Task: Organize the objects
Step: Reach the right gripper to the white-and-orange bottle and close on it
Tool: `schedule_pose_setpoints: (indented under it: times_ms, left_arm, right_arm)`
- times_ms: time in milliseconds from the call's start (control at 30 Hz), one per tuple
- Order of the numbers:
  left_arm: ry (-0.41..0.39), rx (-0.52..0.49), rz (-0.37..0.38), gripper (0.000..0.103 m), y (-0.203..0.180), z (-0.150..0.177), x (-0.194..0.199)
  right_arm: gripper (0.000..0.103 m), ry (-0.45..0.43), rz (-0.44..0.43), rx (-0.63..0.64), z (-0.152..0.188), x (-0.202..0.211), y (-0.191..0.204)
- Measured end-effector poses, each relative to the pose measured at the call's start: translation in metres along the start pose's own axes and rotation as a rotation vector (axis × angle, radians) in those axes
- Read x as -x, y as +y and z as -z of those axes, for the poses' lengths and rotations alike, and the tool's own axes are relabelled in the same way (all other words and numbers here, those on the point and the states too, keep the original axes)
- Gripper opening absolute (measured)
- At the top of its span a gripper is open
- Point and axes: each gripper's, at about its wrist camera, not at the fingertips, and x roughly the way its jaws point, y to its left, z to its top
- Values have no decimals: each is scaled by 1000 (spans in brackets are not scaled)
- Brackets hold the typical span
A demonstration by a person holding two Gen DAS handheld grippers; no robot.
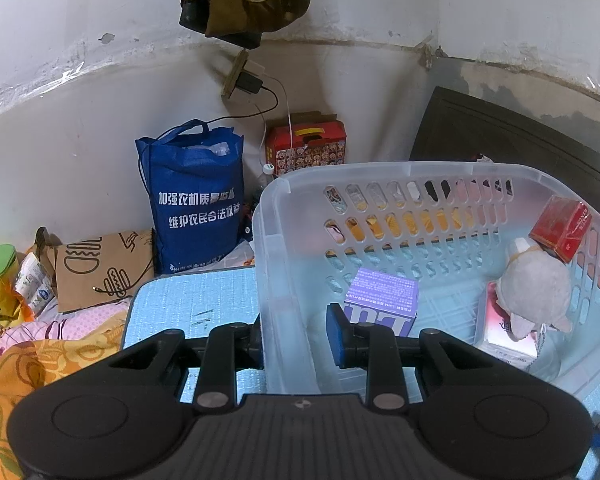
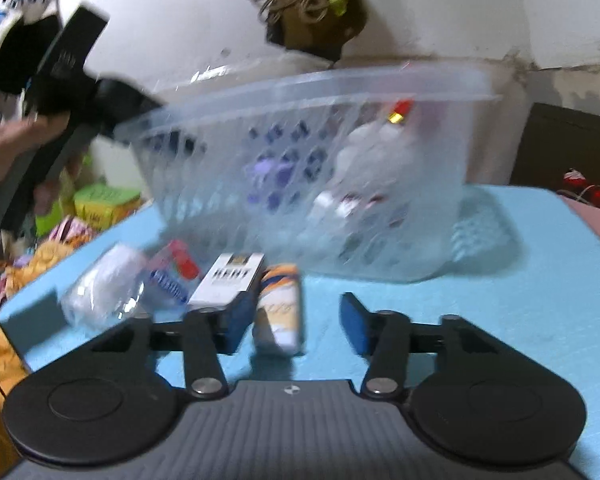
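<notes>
Where the left wrist camera looks down, a clear plastic basket [image 1: 420,240] with slotted walls stands on a light blue table [image 1: 192,304]. Inside it lie a purple box [image 1: 382,298], a grey plush toy [image 1: 536,288], a red box [image 1: 562,226] leaning against the far right wall, and a pink and white carton [image 1: 500,332] under the toy. The left gripper [image 1: 296,340] straddles the basket's near left wall: one finger sits outside, the other, with its blue pad, sits inside just in front of the purple box. The fingers are close on either side of the wall, but the view does not settle whether they pinch it. Behind the table a blue bag [image 1: 196,196], a brown paper bag [image 1: 104,268] and a red patterned box [image 1: 306,146] stand by the white wall.

In the right wrist view, which is blurred, the basket [image 2: 308,168] appears tilted, its left end raised off the table [image 2: 500,280], with the left gripper [image 2: 112,108] at that rim. On the table in front of the basket lie a white and blue carton [image 2: 228,280], a white and orange tube [image 2: 280,308], a white bundle in clear wrap [image 2: 100,292] and a small red and blue packet [image 2: 172,272]. The right gripper [image 2: 296,324] hovers low over them, fingers spread wide and holding nothing, the tube between them and the carton at the left finger.
</notes>
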Motion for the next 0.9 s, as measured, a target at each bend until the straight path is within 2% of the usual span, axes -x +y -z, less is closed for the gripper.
schedule_pose_setpoints:
  times_ms: [167,267,500,900]
  left_arm:
    - [0,-1,0,32,0,0,0]
    - [-1,-2,-1,32,0,0,0]
    - [-5,0,-1,32,0,-1,1]
    - [-5,2,-1,32,-1,0,2]
  right_arm:
    - [39,-1,42,79,2,1,12]
    - [28,-7,27,98,6,6,15]
    - [28,-58,17,19,14,26,-2]
    - [28,-64,17,-14,12,30,-17]
